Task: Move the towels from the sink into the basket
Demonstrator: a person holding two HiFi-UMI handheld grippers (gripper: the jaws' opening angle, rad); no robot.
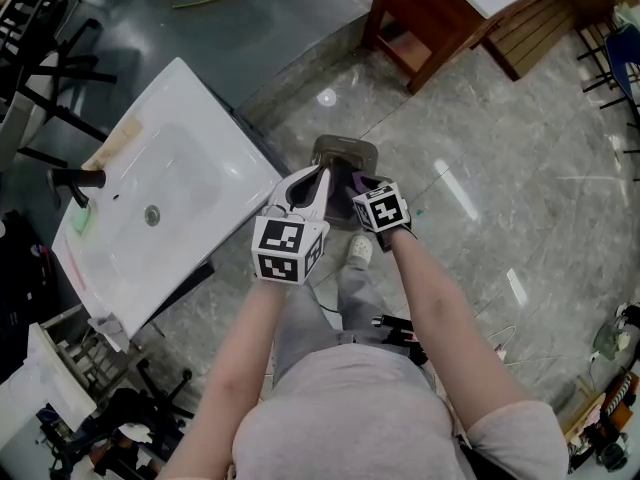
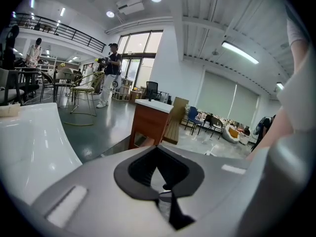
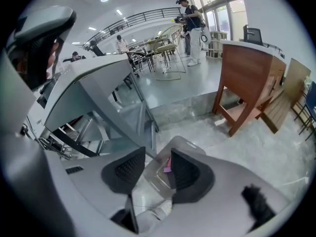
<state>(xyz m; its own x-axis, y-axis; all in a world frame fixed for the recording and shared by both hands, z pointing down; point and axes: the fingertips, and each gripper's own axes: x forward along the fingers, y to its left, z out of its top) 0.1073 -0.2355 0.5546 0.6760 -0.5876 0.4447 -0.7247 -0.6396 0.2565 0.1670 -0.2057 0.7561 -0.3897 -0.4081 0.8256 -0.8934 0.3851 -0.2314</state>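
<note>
A grey basket (image 1: pixel 345 151) stands on the floor beside the white sink (image 1: pixel 190 158), whose basin shows no towel. Both grippers hang side by side over the basket. My right gripper (image 1: pixel 352 183) points steeply down, its jaws open (image 3: pixel 157 169) and apart from a pink-purple towel (image 3: pixel 168 165) lying in the basket (image 3: pixel 190 144) below them. The same towel (image 1: pixel 358 180) shows as a dark purple patch in the head view. My left gripper (image 1: pixel 322 173) has its pads meeting at the tips (image 2: pixel 157 147), with nothing seen between them.
The sink carries a black faucet (image 1: pixel 75 178) and a green sponge (image 1: pixel 82 218) at its left edge. A brown wooden desk (image 1: pixel 430 18) stands beyond the basket. My shoe (image 1: pixel 360 250) is just behind the basket. People and chairs are far off in the hall.
</note>
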